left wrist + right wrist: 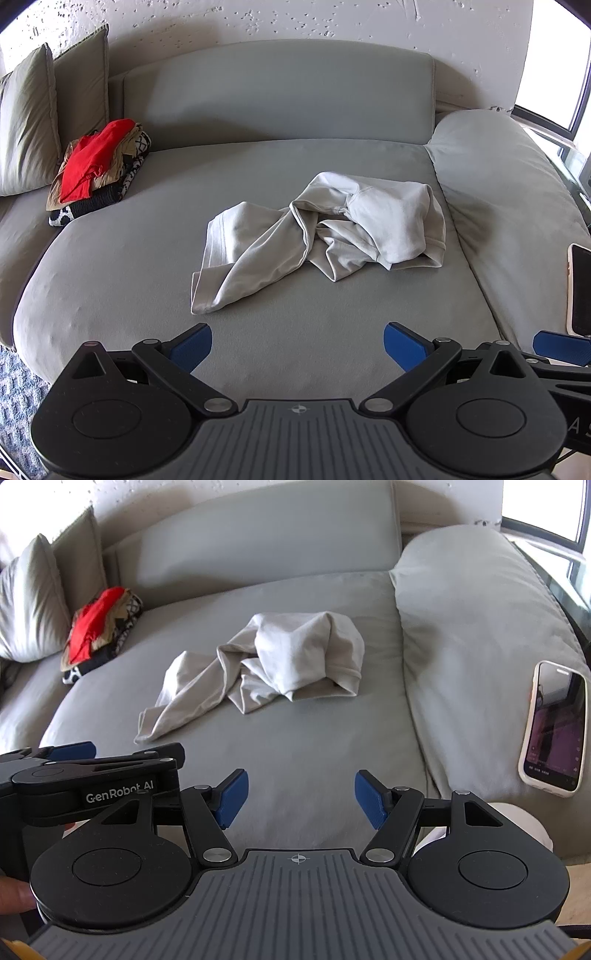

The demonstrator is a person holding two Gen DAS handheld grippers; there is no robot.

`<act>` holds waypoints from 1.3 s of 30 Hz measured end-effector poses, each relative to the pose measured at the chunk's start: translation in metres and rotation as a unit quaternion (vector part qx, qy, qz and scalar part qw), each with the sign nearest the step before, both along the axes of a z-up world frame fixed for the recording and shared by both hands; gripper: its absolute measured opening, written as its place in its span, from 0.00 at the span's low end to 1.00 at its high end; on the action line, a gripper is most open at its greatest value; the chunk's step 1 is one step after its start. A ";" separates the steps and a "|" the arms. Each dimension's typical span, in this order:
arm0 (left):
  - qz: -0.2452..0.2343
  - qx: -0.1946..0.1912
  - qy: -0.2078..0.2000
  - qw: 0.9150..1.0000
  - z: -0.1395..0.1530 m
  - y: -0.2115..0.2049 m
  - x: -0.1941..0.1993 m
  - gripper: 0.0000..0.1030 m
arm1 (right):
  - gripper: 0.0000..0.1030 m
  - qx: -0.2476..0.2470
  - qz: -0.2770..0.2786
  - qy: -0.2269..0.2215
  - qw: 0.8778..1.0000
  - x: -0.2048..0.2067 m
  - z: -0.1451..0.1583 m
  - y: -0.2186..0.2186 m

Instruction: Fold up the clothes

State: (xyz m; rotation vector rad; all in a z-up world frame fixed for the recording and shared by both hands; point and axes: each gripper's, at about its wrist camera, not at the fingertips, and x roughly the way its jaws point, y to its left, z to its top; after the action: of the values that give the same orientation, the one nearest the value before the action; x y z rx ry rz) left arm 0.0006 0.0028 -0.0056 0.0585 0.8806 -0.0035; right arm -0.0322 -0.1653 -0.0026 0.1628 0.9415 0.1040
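Note:
A crumpled pale grey garment [317, 232] lies in a heap on the grey sofa seat [147, 280]; it also shows in the right wrist view [273, 664]. My left gripper [297, 345] is open and empty, hovering over the seat's front part, short of the garment. My right gripper [299, 799] is open and empty too, in front of the garment and apart from it. The left gripper's body [92, 779] shows at the left of the right wrist view, close beside the right one.
A pile of clothes with a red piece on top [96, 166] sits at the seat's back left, by two cushions [26, 122]. A phone [554, 731] lies on the padded right armrest [472, 635]. The backrest [288, 92] stands behind.

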 end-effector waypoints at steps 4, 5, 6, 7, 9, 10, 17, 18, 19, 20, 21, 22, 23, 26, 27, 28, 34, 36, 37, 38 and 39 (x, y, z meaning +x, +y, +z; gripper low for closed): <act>-0.001 -0.001 0.001 1.000 -0.001 0.000 0.000 0.97 | 0.68 -0.003 -0.002 -0.003 1.000 0.000 0.000 0.001; -0.001 -0.001 0.001 1.000 -0.001 0.000 0.000 0.97 | 0.68 -0.003 -0.002 -0.003 1.000 -0.001 0.000 0.001; -0.002 -0.001 0.001 1.000 -0.001 0.000 0.000 0.97 | 0.68 -0.003 -0.003 -0.003 1.000 -0.001 0.000 0.001; -0.002 -0.001 0.001 1.000 -0.001 0.000 0.000 0.97 | 0.68 -0.004 -0.003 -0.002 1.000 -0.001 -0.001 0.001; -0.003 -0.001 0.001 1.000 -0.001 0.000 0.000 0.97 | 0.68 -0.004 -0.003 -0.001 1.000 -0.001 -0.001 0.001; -0.002 -0.001 0.001 1.000 -0.001 0.000 0.000 0.97 | 0.68 -0.004 -0.003 -0.001 1.000 0.000 -0.001 0.001; -0.003 -0.002 0.005 1.000 -0.004 0.001 0.001 0.97 | 0.68 -0.003 -0.003 0.004 1.000 0.002 -0.004 0.001; -0.003 -0.003 0.006 1.000 -0.005 0.002 0.001 0.97 | 0.68 -0.001 -0.004 0.005 1.000 0.002 -0.005 0.001; -0.003 -0.004 0.007 1.000 -0.005 0.002 0.002 0.97 | 0.69 0.001 -0.004 0.006 1.000 0.003 -0.006 0.001; -0.001 -0.008 0.007 1.000 -0.006 0.003 0.002 0.98 | 0.70 0.006 -0.004 0.008 1.000 0.003 -0.007 0.000; 0.002 -0.015 0.008 1.000 -0.007 0.005 0.004 0.98 | 0.70 0.010 -0.004 0.009 1.000 0.004 -0.008 0.000; 0.005 -0.023 0.010 1.000 -0.008 0.007 0.005 0.98 | 0.70 0.013 -0.005 0.011 1.000 0.004 -0.009 -0.001; 0.008 -0.031 0.013 0.999 -0.009 0.009 0.006 0.98 | 0.70 0.011 -0.005 0.012 1.000 0.005 -0.010 -0.001; 0.012 -0.038 0.019 0.999 -0.015 0.017 0.010 0.98 | 0.70 0.005 -0.005 0.014 1.000 0.006 -0.013 0.000; 0.019 -0.036 0.018 0.999 -0.017 0.020 0.011 0.98 | 0.70 0.004 -0.004 0.015 1.000 0.007 -0.014 0.000; 0.025 -0.033 0.018 0.999 -0.019 0.024 0.012 0.98 | 0.71 0.001 -0.003 0.015 1.000 0.009 -0.015 0.001; 0.061 -0.038 0.023 0.997 -0.029 0.047 0.025 0.86 | 0.71 -0.014 0.020 -0.006 1.000 0.029 -0.025 0.011; 0.070 -0.040 0.023 0.996 -0.031 0.055 0.030 0.85 | 0.71 -0.020 0.032 -0.018 0.999 0.042 -0.026 0.017; 0.070 -0.041 0.019 0.997 -0.030 0.058 0.032 0.84 | 0.71 -0.024 0.038 -0.024 0.999 0.049 -0.027 0.020; 0.068 -0.044 0.014 0.997 -0.029 0.060 0.034 0.81 | 0.71 -0.029 0.042 -0.031 0.998 0.058 -0.027 0.022; 0.064 -0.047 0.008 0.997 -0.027 0.063 0.036 0.79 | 0.71 -0.035 0.046 -0.039 0.998 0.067 -0.026 0.025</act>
State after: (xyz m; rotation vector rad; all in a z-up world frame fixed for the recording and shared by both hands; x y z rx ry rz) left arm 0.0366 0.0657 -0.0328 -0.0872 0.8971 0.0749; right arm 0.0351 -0.1403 -0.0283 0.0515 0.8740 0.1607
